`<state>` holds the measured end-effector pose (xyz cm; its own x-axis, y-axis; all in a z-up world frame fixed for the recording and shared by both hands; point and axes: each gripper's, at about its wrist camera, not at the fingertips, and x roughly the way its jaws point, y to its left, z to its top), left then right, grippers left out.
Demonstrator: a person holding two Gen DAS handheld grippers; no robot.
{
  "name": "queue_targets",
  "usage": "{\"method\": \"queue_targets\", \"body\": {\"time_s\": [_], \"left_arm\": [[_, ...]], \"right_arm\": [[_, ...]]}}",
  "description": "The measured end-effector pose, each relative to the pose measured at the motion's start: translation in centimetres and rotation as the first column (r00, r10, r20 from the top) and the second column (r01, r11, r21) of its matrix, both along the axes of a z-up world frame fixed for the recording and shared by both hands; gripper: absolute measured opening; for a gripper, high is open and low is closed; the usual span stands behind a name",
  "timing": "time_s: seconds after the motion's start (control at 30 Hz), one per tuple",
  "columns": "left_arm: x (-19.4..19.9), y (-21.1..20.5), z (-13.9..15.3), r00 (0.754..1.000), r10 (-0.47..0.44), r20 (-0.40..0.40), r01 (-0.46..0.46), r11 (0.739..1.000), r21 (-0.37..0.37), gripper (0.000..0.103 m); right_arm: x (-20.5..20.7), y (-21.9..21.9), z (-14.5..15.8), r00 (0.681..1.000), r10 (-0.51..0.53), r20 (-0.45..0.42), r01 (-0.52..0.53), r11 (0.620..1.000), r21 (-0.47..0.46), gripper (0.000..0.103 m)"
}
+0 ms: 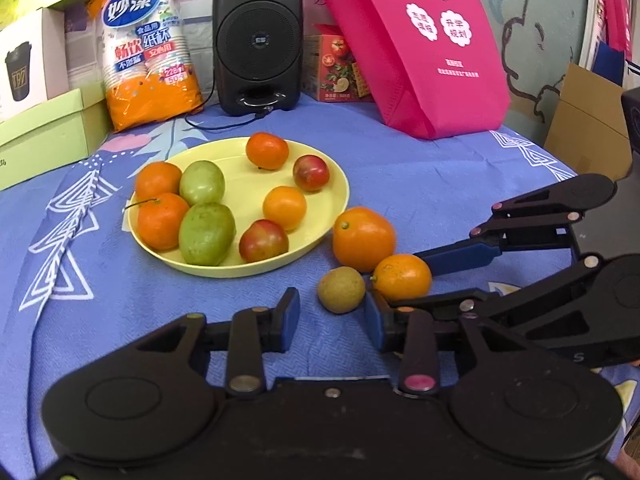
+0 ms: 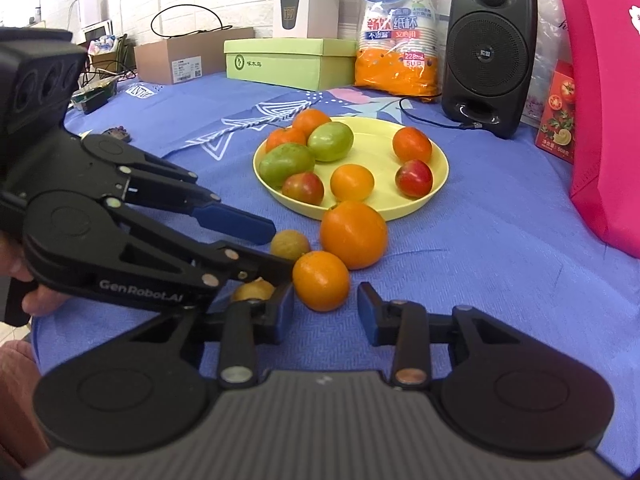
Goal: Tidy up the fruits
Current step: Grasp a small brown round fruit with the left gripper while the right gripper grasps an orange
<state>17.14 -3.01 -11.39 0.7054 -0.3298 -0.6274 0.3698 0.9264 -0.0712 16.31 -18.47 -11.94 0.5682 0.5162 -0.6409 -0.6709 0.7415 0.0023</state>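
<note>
the plate [image 1: 336, 200] sits mid-table with 8 fruits in it. just before its near-right rim lie 3 loose fruits [image 1: 364, 238], touching each other. behind the plate stands the speaker [image 1: 256, 36], the cup pack [image 1: 148, 44] to its left, the bag [image 1: 420, 44] to its right.

In the right wrist view the left gripper [image 2: 280, 246] covers most of a small yellow-brown fruit [image 2: 253, 292], and its lower finger hides the near edge of the kiwi-like fruit [image 2: 290, 243]; a hand [image 2: 38, 300] behind it is cut by the left edge. In the left wrist view the right gripper's [image 1: 404, 280] lower finger crosses the base of the small orange [image 1: 402, 276], so whether its pads press the fruit cannot be told. The pink bag [image 2: 604, 120] runs off the right edge, and the small print on the tomato box [image 1: 340, 68] is too small to read.
</note>
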Motion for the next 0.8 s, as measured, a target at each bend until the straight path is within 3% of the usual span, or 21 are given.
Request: {"method": "queue_targets", "body": {"time_s": [0.17,0.3,0.8], "left_arm": [[0.3,0.4,0.0,1.000,0.002,-0.004,-0.002,1.000,-0.019,0.035],[0.0,0.0,0.0,1.000,-0.019,0.007,0.019,1.000,-0.019,0.025],[-1.5,0.0,0.5,1.000,-0.006,0.016,0.006,1.000,-0.007,0.024]], "right_arm": [[0.5,0.1,-0.1,1.000,0.019,-0.002,-0.019,1.000,0.016,0.033],[0.2,0.3,-0.1,1.000,0.014,0.008,-0.014,1.000,0.013,0.030],[-1.5,-1.0,0.3,1.000,-0.024,0.002,0.024,0.999,0.029,0.030]]}}
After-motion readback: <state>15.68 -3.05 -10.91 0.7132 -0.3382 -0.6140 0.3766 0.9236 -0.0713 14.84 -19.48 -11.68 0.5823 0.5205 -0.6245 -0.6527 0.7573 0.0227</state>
